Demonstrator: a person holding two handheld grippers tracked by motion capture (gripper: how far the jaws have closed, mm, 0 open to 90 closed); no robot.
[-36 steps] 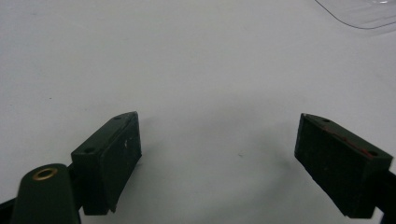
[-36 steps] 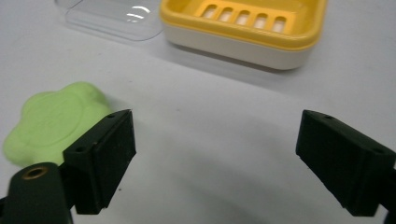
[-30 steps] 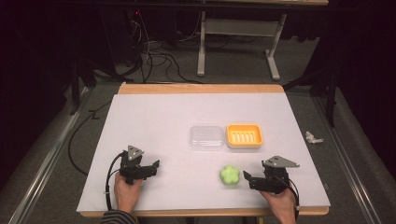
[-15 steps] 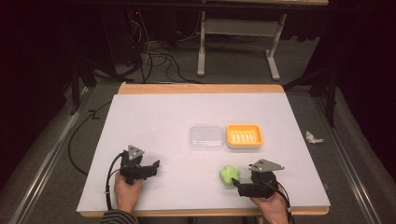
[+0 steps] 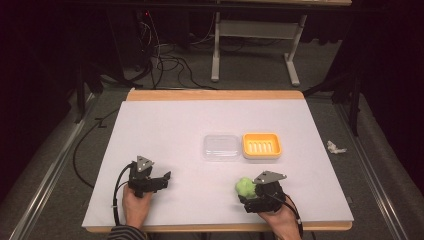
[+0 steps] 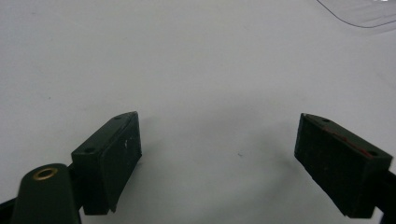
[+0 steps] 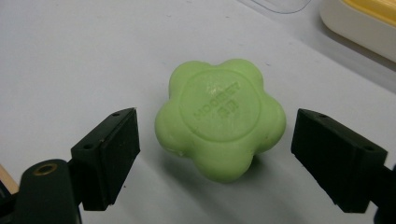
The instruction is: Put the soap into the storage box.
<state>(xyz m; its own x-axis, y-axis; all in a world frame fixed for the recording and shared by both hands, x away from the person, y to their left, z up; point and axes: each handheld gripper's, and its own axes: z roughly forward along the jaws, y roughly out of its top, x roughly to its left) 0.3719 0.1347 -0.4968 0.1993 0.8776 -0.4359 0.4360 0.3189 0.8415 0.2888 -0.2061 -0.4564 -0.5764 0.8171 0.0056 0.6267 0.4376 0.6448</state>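
Two jaws of the right gripper standing apart, just opened wider, bracketing the green flower-shaped soap lying on the white table untouched, needing closing next; left gripper idling open.

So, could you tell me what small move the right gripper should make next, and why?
Probably ease the right gripper a little further forward, then close. The green flower-shaped soap lies flat on the white table, lined up between the open jaws, but neither pad touches it and most of it sits just ahead of the fingertips. The jaws have just been opening.
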